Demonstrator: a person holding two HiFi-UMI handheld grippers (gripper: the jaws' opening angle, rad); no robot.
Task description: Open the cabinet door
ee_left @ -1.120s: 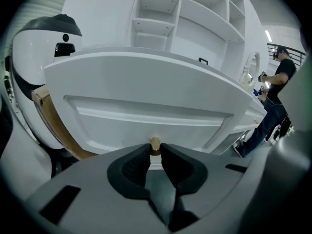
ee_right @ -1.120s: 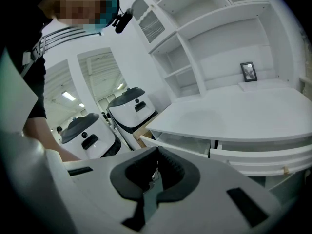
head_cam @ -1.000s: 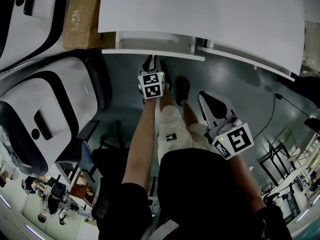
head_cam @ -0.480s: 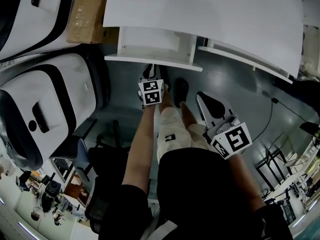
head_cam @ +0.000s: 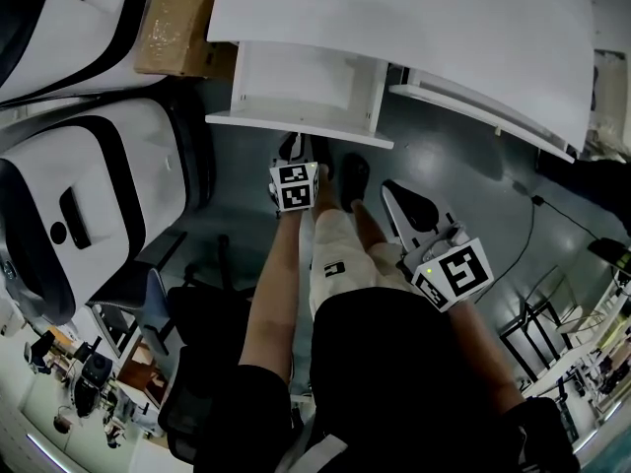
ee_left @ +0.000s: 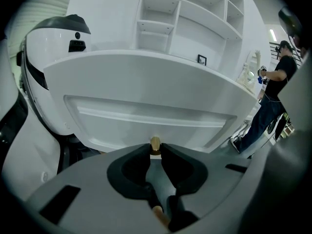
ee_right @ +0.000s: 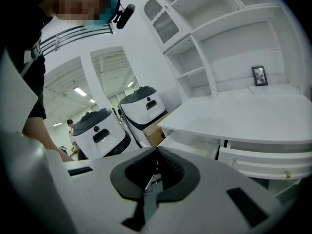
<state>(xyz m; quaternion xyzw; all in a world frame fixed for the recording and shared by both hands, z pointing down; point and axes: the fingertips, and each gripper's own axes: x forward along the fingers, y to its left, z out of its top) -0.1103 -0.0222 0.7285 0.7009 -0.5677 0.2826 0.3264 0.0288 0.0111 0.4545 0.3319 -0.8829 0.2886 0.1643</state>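
Observation:
A white drawer (head_cam: 306, 87) stands pulled out from under the white desk top (head_cam: 414, 37). In the left gripper view its flat front panel (ee_left: 146, 116) fills the middle, with a small brass-coloured knob (ee_left: 155, 142) at its lower edge. My left gripper (ee_left: 155, 147) is shut on that knob; in the head view the left gripper (head_cam: 295, 152) sits right at the drawer's front edge. My right gripper (head_cam: 392, 191) hangs off to the right over the floor. Its jaws meet with nothing between them in the right gripper view (ee_right: 156, 151).
Two large white-and-black machines (head_cam: 79, 195) stand at the left, with a cardboard box (head_cam: 177, 28) behind them. A second white front (head_cam: 483, 116) hangs under the desk to the right. White shelves (ee_left: 195, 18) rise above the desk. A person (ee_left: 273, 96) stands far right.
The drawer has slid further out from under the desk top, following my left gripper on its knob. My right gripper has shifted only slightly.

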